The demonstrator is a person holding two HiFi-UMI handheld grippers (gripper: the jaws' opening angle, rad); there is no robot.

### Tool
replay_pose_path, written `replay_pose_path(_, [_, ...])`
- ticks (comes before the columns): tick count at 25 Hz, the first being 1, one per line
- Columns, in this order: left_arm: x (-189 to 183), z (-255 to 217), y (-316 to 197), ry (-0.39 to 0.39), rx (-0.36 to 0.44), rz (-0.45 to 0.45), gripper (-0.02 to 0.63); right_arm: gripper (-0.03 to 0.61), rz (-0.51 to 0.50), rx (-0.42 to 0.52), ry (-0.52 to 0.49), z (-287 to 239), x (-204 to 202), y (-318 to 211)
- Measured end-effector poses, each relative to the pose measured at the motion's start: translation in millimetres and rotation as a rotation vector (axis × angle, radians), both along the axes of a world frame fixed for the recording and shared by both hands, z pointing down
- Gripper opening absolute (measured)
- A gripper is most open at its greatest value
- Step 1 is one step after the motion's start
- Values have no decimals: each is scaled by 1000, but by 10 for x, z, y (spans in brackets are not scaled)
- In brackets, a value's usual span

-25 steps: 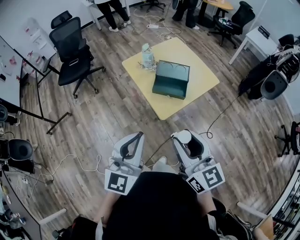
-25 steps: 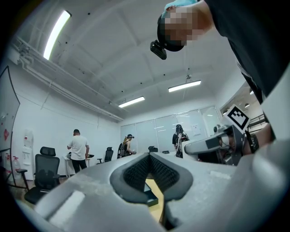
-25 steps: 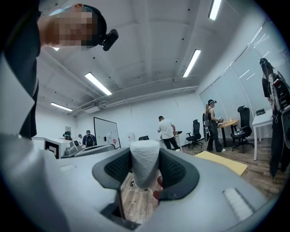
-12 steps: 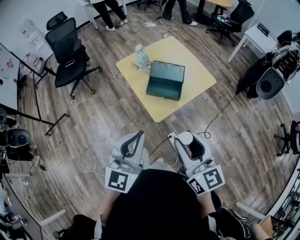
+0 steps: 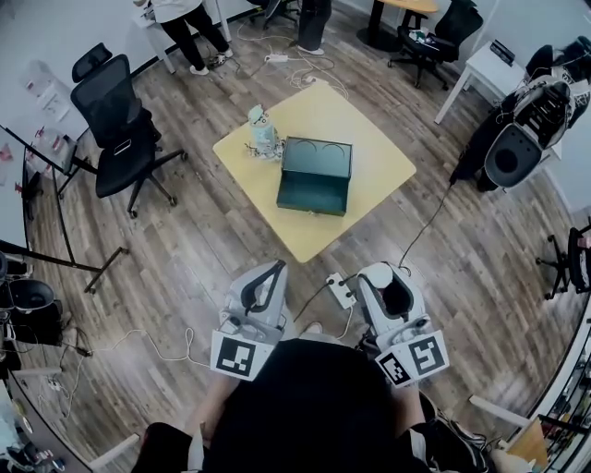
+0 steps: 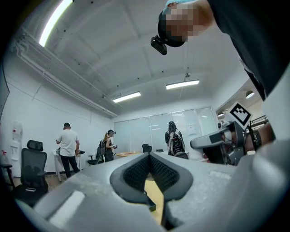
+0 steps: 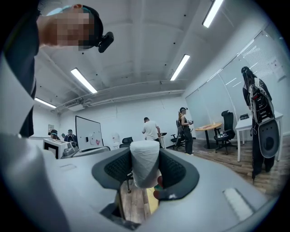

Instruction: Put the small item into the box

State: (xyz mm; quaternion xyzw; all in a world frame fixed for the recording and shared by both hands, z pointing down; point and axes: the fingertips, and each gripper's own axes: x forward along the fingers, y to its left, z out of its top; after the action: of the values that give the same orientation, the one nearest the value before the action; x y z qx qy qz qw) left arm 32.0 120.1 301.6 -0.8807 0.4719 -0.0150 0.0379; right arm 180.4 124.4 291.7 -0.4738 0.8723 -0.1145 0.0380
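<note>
A dark green box [image 5: 316,175] stands open on a square yellow table [image 5: 369,152], well ahead of me. Beside the box's far left corner on the table is a small pale item [image 5: 262,131]. My right gripper [image 5: 383,280] is held close to my body, shut on a white cylindrical item [image 5: 377,273]; in the right gripper view this white item [image 7: 144,159] sits upright between the dark pads [image 7: 177,171]. My left gripper [image 5: 271,271] is also near my body, with its jaws together and nothing in them [image 6: 149,159].
A black office chair [image 5: 118,111] stands left of the table. A white power strip [image 5: 341,290] and cables lie on the wooden floor between my grippers. Black equipment [image 5: 513,139] and a white desk are at the right. People [image 5: 180,18] stand at the far wall.
The table and box have shifted left and slightly up in the head view. The power strip on the floor has come into sight between the grippers. Both grippers keep their pose and grip.
</note>
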Motion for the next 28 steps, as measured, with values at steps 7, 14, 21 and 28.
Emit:
replay_pose_path(7, [-160,18,-508,27,-36,37,2,187,66,-18,1,18,-109,-382])
replay_pose_path(14, [-282,4,-1045,20,-42,100,2,187,109,-40,5,20,-278,-823])
replay_pose_path(21, [-409,47,-1505,41,-56,165,2,187,162,-62,19,37,-469,-1226])
replay_pose_path(28, [-627,65,-2018,46,-59,235,2,187,229,-53,26,3,-732,-1671])
